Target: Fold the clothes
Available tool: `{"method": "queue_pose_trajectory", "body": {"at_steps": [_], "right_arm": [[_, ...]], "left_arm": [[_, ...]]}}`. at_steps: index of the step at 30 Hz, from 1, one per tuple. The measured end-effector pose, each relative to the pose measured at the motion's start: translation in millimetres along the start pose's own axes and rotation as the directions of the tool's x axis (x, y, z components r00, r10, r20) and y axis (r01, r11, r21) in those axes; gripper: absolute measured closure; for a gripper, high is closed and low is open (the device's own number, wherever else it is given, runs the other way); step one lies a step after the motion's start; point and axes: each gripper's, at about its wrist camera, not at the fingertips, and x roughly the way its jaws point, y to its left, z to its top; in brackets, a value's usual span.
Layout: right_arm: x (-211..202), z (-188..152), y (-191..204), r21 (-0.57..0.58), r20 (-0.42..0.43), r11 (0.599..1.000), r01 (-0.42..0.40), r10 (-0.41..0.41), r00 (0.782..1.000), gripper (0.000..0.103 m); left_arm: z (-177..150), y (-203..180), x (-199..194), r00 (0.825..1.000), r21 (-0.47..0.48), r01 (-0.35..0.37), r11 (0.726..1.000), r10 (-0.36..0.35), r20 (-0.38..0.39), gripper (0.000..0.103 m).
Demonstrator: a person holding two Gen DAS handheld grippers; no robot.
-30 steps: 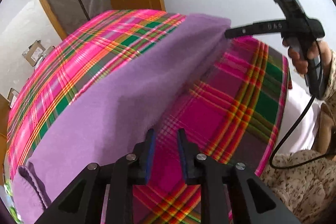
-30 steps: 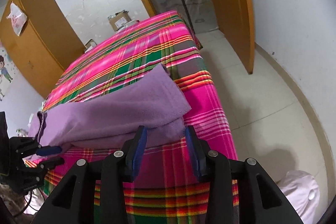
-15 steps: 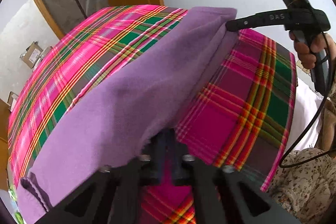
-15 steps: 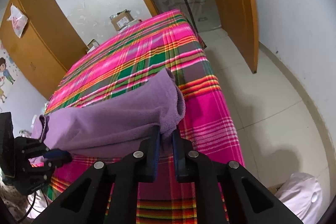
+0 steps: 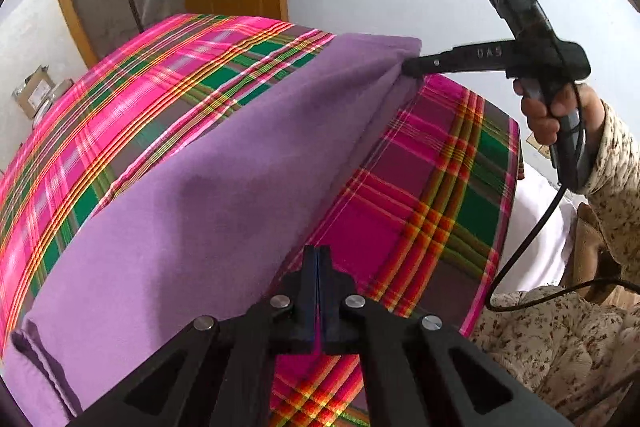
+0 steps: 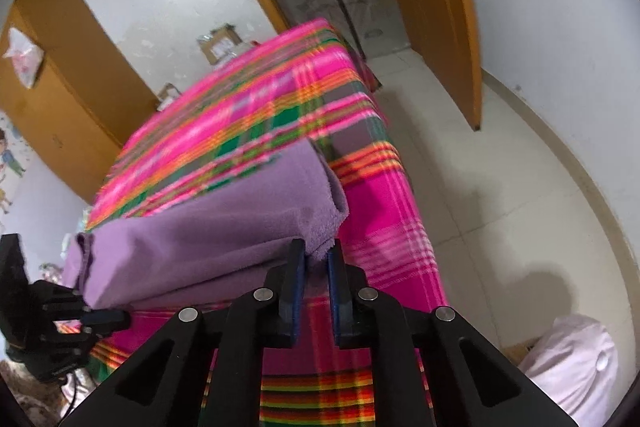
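Plaid bedspread (image 5: 420, 195) carried the purple garment (image 5: 192, 211); both grippers, left (image 5: 318, 259) and right (image 6: 316, 259), clamped its near edge. Only the right view showed floor (image 6: 500, 187).

A bed is covered by a pink plaid blanket (image 6: 372, 195). An orange wooden door (image 6: 436, 7) is seen beside a white wall. A wooden wardrobe (image 6: 68, 83) and cardboard boxes (image 6: 218, 43) are placed beyond the bed.

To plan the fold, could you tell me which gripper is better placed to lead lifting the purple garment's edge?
Right, probably: the right gripper pinches a thick bunch of the purple garment at its corner; the left gripper, shut, catches only a thin edge at its tips.
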Motion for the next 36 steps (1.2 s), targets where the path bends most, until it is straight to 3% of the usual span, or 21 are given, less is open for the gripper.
{"method": "queue_pose_trajectory", "body": {"at_steps": [5, 8, 10, 12, 14, 18, 20, 21, 22, 23, 25, 34, 36], "right_arm": [[-5, -5, -7, 0.030, 0.005, 0.997, 0.076, -0.076, 0.997, 0.089], [-16, -2, -14, 0.055, 0.042, 0.989, 0.140, -0.142, 0.989, 0.087], [-26, 2, -14, 0.063, 0.092, 0.990, 0.130, -0.135, 0.987, 0.084], [-28, 8, -13, 0.058, 0.110, 0.994, 0.089, -0.095, 0.989, 0.082], [-22, 14, -9, 0.045, 0.098, 0.997, 0.068, -0.072, 0.993, 0.071], [-4, 19, -2, 0.032, 0.049, 0.999, 0.042, -0.044, 0.998, 0.069], [1, 17, 0, 0.022, 0.034, 0.999, 0.050, -0.051, 0.998, 0.073], [2, 16, 2, 0.012, 0.032, 0.998, 0.056, -0.056, 0.998, 0.088], [2, 16, 6, 0.000, 0.032, 0.998, 0.062, -0.062, 0.998, 0.097], [3, 16, 9, -0.012, 0.032, 0.998, 0.069, -0.068, 0.997, 0.097], [-4, 18, 13, -0.026, 0.057, 0.998, 0.064, -0.063, 0.996, 0.098], [-44, 33, 30, -0.042, 0.169, 0.999, 0.018, -0.011, 0.985, 0.098], [-47, 32, 31, -0.042, 0.175, 0.999, 0.014, -0.007, 0.985, 0.098]], "left_arm": [[-2, -3, -17, 0.998, 0.025, 0.053, 0.998, -0.054, 0.041, 0.101], [2, 4, -31, 0.995, -0.002, 0.003, 1.000, -0.002, 0.101, 0.098], [5, 12, -35, 0.991, -0.022, -0.018, 1.000, 0.021, 0.131, 0.084], [9, 19, -30, 0.991, -0.042, -0.039, 0.998, 0.044, 0.123, 0.077], [12, 22, -17, 0.994, -0.046, -0.054, 0.997, 0.058, 0.096, 0.077], [8, 12, 9, 0.992, 0.026, -0.126, 0.992, 0.126, 0.018, 0.077], [5, 6, 18, 0.989, 0.073, -0.144, 0.987, 0.145, -0.013, 0.077], [5, 5, 19, 0.988, 0.080, -0.152, 0.985, 0.153, -0.010, 0.077], [5, 7, 19, 0.989, 0.071, -0.147, 0.987, 0.148, -0.007, 0.077], [6, 10, 17, 0.990, 0.059, -0.140, 0.988, 0.141, -0.004, 0.078], [7, 15, 15, 0.992, 0.035, -0.126, 0.991, 0.126, 0.003, 0.094], [10, 25, -37, 0.988, -0.033, -0.084, 0.996, 0.088, 0.126, 0.096], [8, 26, -34, 0.993, -0.030, -0.047, 0.998, 0.050, 0.106, 0.095]]}}
